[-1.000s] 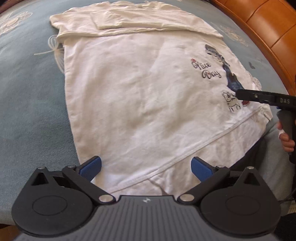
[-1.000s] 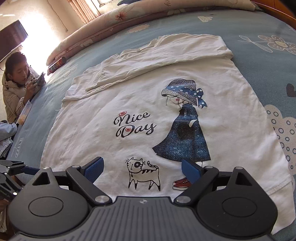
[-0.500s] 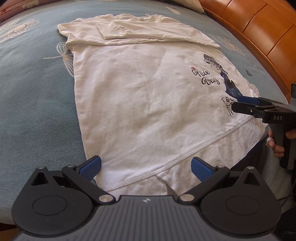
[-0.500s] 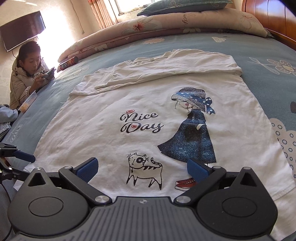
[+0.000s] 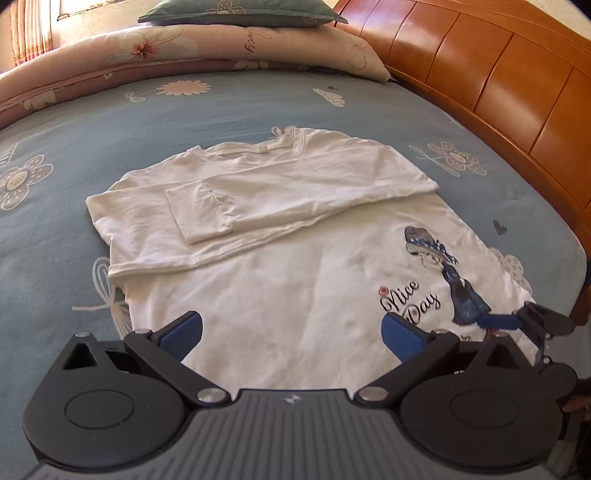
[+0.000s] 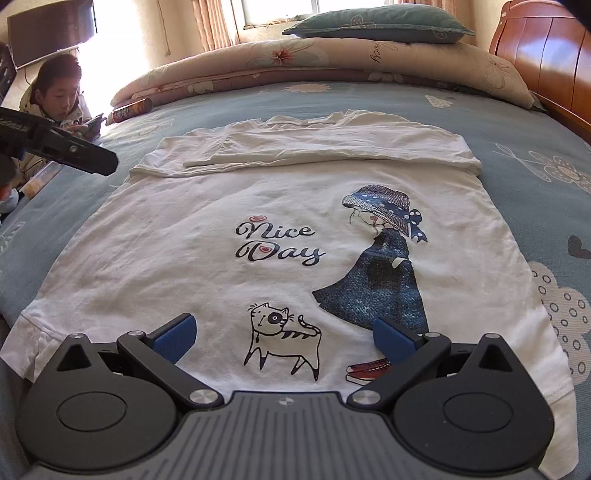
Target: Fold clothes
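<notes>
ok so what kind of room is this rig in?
A bedroom, most likely in a home. The shirt lies spread on a bed with a blue flowered sheet, a rolled quilt and a pillow sit at the far end, and a wooden headboard runs along one side.

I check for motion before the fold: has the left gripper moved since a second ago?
Yes. In the right wrist view the left gripper has gone from the shirt's near hem corner up along its left edge, toward the folded sleeves.

The white shirt (image 6: 192,236) reads "Nice Day" in black script.
</notes>
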A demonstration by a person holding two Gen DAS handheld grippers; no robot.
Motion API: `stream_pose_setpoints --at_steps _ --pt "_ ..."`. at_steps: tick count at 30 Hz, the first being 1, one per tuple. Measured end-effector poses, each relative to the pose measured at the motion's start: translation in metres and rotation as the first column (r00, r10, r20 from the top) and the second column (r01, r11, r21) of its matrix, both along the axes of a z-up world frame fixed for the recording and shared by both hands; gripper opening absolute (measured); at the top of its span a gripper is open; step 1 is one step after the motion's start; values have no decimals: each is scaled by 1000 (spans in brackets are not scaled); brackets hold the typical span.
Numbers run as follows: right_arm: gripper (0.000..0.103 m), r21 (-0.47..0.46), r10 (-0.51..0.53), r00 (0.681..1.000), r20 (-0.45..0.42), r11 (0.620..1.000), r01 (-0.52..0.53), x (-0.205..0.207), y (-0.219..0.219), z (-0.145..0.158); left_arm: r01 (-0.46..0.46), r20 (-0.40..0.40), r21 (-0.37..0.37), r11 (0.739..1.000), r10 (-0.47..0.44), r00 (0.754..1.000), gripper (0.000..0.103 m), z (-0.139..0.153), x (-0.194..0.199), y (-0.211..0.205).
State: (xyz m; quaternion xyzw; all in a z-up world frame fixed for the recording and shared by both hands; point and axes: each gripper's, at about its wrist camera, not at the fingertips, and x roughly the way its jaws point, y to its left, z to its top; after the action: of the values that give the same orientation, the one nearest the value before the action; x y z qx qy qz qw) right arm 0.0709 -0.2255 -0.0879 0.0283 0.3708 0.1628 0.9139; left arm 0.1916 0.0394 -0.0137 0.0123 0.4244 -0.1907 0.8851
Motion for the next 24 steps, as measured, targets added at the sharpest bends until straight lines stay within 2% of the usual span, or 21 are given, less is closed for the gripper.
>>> stream_pose_setpoints --at_steps 4,7,8,11,13,14,17,20,22,24 --pt "103 60 -38 999 -12 997 38 2 -10 2 -148 -42 -36 988 146 988 102 -35 45 19" --pt "103 77 -50 999 -19 996 51 5 -12 3 -253 -152 -138 958 232 961 102 -63 53 55" --pt "103 76 -55 998 -20 996 57 6 -12 4 -240 -126 -189 952 219 968 102 -65 46 64" --pt "103 77 -72 997 -26 994 73 10 -12 6 -224 -113 -188 956 205 972 102 -62 27 76" --pt "103 87 -71 997 -29 994 74 11 -12 7 -248 -144 -123 961 230 963 102 -54 25 78" --pt "103 93 -68 997 -26 993 70 10 -13 8 -241 -138 -125 962 223 965 102 -47 30 79" --pt "103 111 -60 998 -20 992 62 9 -14 10 -214 -107 -161 963 199 974 102 -27 50 81" --pt "103 113 -64 997 -32 991 67 11 -14 10 -223 -93 -214 951 208 974 102 -15 86 79" --pt "103 114 -71 997 -43 991 76 13 -16 10 -248 -118 -235 940 226 967 102 -20 110 78" --pt "103 122 -83 995 -50 989 88 15 -19 9 -313 -175 -237 919 277 945 102 -36 124 85"
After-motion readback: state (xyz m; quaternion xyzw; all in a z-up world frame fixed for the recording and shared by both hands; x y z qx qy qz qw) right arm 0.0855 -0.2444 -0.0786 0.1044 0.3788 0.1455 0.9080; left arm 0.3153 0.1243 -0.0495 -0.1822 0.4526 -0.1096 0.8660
